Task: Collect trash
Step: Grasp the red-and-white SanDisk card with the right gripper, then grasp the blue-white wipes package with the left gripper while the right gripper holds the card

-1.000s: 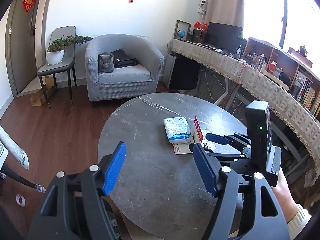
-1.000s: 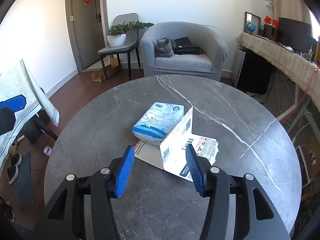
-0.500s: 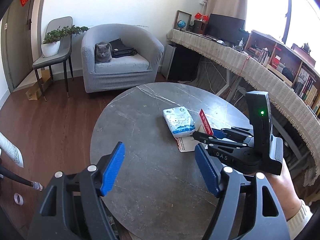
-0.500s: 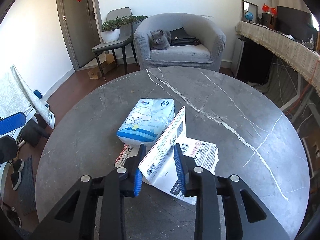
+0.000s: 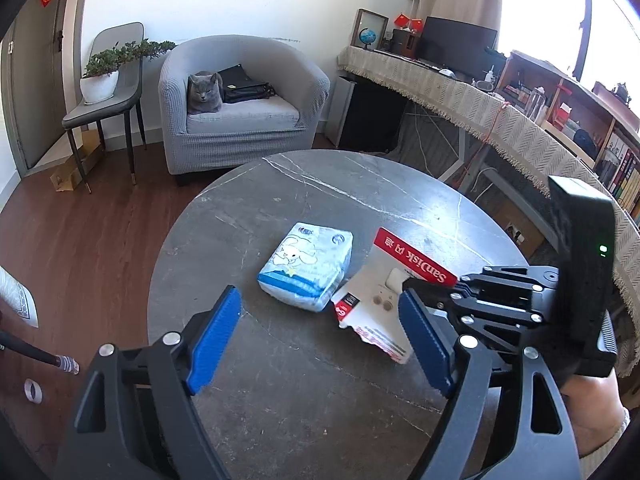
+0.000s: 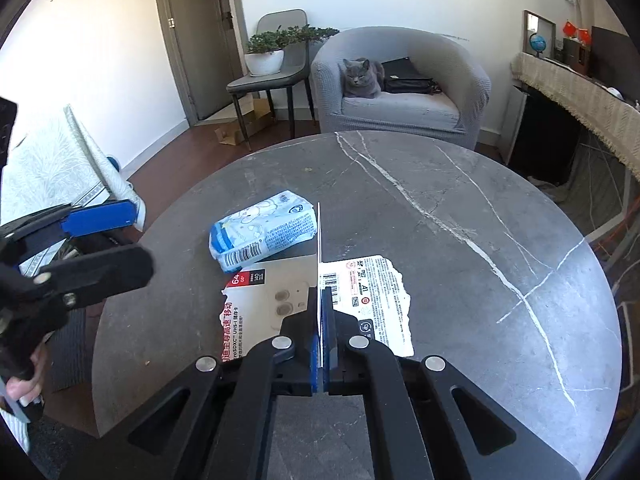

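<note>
1. Right gripper [image 6: 321, 320] pinches the torn SanDisk card package [image 6: 280, 304], white with red edges, its flap upright between the pads.
2. Left gripper [image 5: 320, 344] is spread wide, package just ahead-right.
3. Tissue pack [image 5: 308, 266] beside it.

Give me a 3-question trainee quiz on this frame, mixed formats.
1. True or false: the right gripper is shut on the torn SanDisk card.
2. The left gripper is: A open, B shut on the tissue pack, C out of view.
3. What animal sits in the grey armchair?

Key: 1 true. 2 A. 3 a grey cat.
</note>
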`<act>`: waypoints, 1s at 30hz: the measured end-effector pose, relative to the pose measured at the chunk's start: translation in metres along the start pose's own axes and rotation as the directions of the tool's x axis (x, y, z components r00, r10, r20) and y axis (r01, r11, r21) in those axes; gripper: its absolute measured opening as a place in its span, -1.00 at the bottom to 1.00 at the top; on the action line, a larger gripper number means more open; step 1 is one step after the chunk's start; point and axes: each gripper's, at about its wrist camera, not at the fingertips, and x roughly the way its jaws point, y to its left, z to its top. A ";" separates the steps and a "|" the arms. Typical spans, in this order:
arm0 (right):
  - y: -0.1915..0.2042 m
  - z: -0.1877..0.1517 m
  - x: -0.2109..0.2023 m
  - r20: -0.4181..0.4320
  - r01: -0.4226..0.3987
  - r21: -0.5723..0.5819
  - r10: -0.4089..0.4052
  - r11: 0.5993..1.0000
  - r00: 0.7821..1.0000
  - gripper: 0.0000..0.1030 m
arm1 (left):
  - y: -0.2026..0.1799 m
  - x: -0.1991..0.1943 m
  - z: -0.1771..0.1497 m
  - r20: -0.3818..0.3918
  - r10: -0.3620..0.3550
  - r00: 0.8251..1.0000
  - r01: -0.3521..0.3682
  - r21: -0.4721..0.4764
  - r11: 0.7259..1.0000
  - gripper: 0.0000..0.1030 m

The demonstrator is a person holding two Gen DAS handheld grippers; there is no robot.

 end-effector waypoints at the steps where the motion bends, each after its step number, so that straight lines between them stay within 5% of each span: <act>1: 0.000 -0.001 -0.003 0.001 -0.015 -0.006 0.015 1.000 1.000 -0.99 | 0.000 0.005 0.001 -0.006 0.005 1.000 -0.005 -0.002 1.000 0.62; 11: -0.026 -0.015 -0.039 0.024 -0.066 0.013 0.065 0.998 0.998 -0.99 | -0.001 0.042 0.011 -0.044 0.063 0.997 -0.061 0.055 0.997 0.62; 17: -0.043 -0.022 -0.052 0.038 -0.077 0.046 0.075 0.996 0.996 -0.99 | -0.011 0.062 0.011 -0.081 0.110 0.991 -0.095 0.166 0.982 0.60; 30: -0.051 -0.033 -0.057 0.020 -0.110 0.053 0.109 0.993 0.994 -0.99 | 0.010 0.086 0.016 -0.137 0.077 0.988 -0.066 0.081 0.995 0.42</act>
